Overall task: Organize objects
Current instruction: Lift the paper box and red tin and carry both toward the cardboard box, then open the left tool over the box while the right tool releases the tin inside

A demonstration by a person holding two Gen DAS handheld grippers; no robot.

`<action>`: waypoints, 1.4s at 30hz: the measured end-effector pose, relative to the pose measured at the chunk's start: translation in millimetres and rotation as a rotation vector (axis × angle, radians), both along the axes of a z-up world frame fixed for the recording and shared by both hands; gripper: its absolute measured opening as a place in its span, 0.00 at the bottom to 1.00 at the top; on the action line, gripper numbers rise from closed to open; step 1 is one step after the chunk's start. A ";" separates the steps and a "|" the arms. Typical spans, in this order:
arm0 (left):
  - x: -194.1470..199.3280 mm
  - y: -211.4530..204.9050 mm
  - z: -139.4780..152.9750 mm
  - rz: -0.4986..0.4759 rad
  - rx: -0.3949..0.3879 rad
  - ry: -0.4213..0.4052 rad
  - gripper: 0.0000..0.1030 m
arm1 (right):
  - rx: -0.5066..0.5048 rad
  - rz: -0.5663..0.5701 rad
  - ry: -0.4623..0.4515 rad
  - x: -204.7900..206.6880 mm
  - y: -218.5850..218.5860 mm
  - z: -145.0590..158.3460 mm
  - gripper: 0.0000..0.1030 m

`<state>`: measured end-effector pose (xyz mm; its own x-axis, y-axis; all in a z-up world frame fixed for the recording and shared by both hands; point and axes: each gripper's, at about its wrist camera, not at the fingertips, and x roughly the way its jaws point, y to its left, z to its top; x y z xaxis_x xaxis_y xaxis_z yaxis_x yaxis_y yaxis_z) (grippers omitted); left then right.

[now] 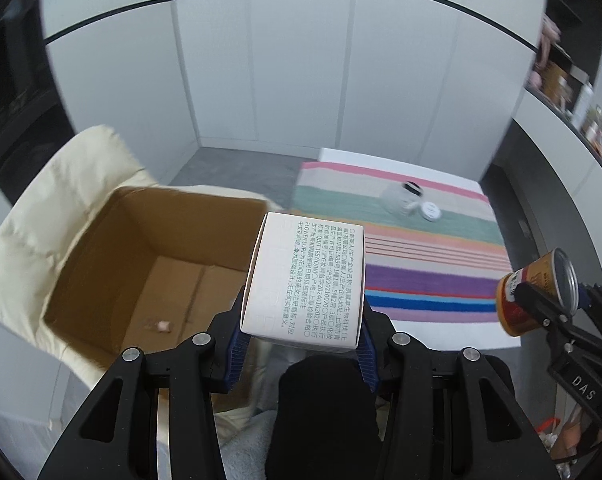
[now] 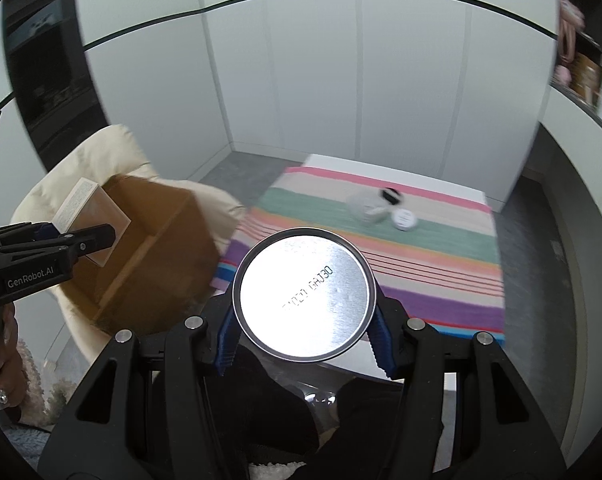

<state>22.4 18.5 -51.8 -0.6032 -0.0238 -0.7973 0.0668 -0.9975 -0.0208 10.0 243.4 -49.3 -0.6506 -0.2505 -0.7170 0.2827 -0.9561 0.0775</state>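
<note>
Clenched in my left tool [image 1: 301,344], the white carton [image 1: 307,280] hangs beside the cardboard box [image 1: 113,248] rim, my right tool [image 2: 305,340] pinches the can [image 2: 304,294]; either might slip and miss.

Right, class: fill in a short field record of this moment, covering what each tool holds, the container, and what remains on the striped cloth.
left tool: shut on white carton, printed side facing the camera
right tool: shut on metal can, silver end facing the camera
container: open cardboard box resting on a cream cushion
box contents: one small pale item, too small to identify
striped cloth: a clear jar with dark lid and a white round tub, side by side
</note>
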 end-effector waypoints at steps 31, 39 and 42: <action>24.1 -177.3 -17.3 0.371 -0.064 -0.012 0.45 | 0.062 0.492 -0.041 -19.7 -234.7 -30.0 0.55; -3.3 -201.5 -30.4 0.401 -0.068 -0.048 0.45 | 0.087 0.537 -0.065 -44.5 -271.5 -45.8 0.55; -13.2 -210.4 -34.8 0.412 -0.069 -0.059 0.45 | 0.097 0.556 -0.080 -51.5 -285.7 -53.7 0.55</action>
<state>9.3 -191.9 -86.6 -0.4855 -0.3081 -0.8181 0.4591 -0.8863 0.0613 -41.5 -42.4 -103.0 -0.3825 -0.4698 -0.7956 0.7421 -0.6692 0.0384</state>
